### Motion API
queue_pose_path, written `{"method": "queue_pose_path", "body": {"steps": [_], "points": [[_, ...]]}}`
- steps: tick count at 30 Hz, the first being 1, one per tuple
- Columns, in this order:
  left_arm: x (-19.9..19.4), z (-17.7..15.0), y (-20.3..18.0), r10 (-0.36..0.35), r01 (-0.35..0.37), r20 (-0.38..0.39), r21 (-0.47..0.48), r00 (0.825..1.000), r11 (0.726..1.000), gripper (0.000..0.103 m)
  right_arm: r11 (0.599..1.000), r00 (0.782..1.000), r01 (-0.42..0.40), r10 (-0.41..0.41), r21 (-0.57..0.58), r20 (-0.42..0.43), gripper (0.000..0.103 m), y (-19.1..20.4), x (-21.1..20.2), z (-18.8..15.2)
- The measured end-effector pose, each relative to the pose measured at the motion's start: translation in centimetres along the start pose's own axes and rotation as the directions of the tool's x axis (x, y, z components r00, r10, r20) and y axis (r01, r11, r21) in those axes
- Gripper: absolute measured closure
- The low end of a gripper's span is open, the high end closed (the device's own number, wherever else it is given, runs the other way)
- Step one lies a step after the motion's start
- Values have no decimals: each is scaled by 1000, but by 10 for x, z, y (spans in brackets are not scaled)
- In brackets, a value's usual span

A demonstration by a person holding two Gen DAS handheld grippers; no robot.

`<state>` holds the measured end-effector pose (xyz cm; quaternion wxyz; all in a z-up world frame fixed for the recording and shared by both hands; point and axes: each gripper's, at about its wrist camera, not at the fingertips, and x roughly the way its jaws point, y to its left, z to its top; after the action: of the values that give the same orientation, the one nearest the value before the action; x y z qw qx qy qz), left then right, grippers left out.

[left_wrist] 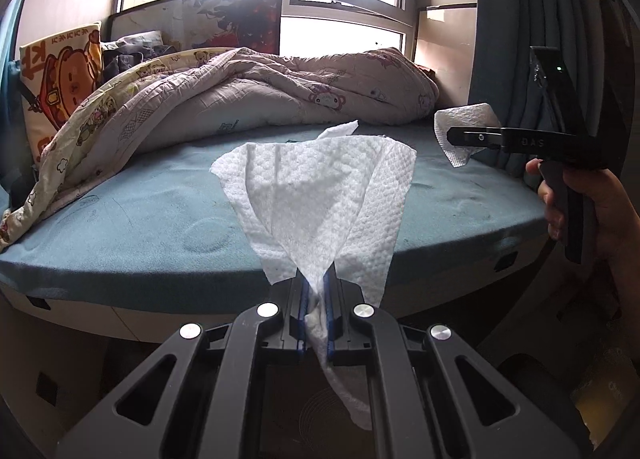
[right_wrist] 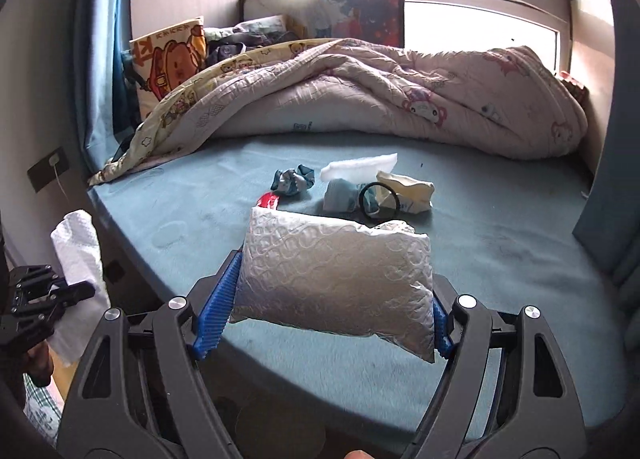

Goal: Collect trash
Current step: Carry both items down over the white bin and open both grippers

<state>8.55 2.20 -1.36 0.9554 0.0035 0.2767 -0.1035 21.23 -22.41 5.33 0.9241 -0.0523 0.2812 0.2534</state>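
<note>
— Where are we with the trash?

— Partway, I'd judge. My left gripper [left_wrist: 316, 311] is closed tight on a white paper towel [left_wrist: 320, 199]; the sheet fans out above the blue pads in the centre of the left wrist view and a tail hangs down below them. My right gripper [right_wrist: 320, 311] has its fingers set wide, pressed against both ends of a white padded packet [right_wrist: 336, 279], which fills the middle of the right wrist view. Both pieces are lifted clear of the teal mattress [right_wrist: 500, 259].

— So what's left?

— A small heap in the upper centre of the right view: a crumpled blue-and-white wrapper [right_wrist: 292, 181], a flat white tissue [right_wrist: 360, 167], a pale crumpled packet [right_wrist: 408, 193], a bit of something red [right_wrist: 270, 201] just behind my packet, and a black ring [right_wrist: 380, 199] – possibly a hair tie, so maybe not trash at all. I see no bin in either view, so I can't say where these two pieces go.

— Anything in the way?

— The bunched quilt [right_wrist: 400, 99] lies behind the heap, well apart from it, with a cartoon pillow [right_wrist: 168, 59] at upper left. The real limit, I think, is that both claws are full – neither can take more until it's emptied. The towel also blocks much of my left view.
</note>
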Motion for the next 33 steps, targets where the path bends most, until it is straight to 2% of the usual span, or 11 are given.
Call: {"method": "queue_pose_path", "body": {"steps": [5,9,16,18,20,22,24,26,28,30,33], "points": [[6,-46,-14,-16,14,-63,-41,998,999,97,998,999,-42,41,-47,-28,29,30,-34,-77],[27,-109,-30,-32,24,-133,-66,991,998,97,996,997,-46,40,-81,-67,29,56,-41,-153],[118,-214,-55,-77,78,-252,-6,965,997,96,996,977,-42,24,-84,-214,29,65,5,-262],[148,-237,-61,-64,80,-310,38,949,996,80,996,968,-36,15,-81,-250,29,62,20,-279],[172,-257,-64,-56,84,-359,61,932,995,57,998,961,-36,21,-48,-277,29,57,33,-288],[190,-273,-68,-42,95,-402,112,915,989,53,999,956,-40,31,-22,-292,29,55,42,-296],[202,-282,-65,-36,94,-445,110,895,989,47,999,953,-43,36,-15,-301,29,54,48,-299],[203,-280,-59,-50,100,-448,89,893,991,42,999,949,-45,37,-19,-314,29,53,53,-302],[198,-274,-52,-52,91,-433,72,900,993,32,998,944,-51,41,-22,-327,28,50,58,-305],[190,-263,-40,-57,83,-421,44,905,996,31,998,936,-58,49,-15,-348,28,46,64,-309],[168,-242,-14,-43,47,-366,2,930,999,27,997,919,-74,67,-3,-388,28,45,78,-321]]}}
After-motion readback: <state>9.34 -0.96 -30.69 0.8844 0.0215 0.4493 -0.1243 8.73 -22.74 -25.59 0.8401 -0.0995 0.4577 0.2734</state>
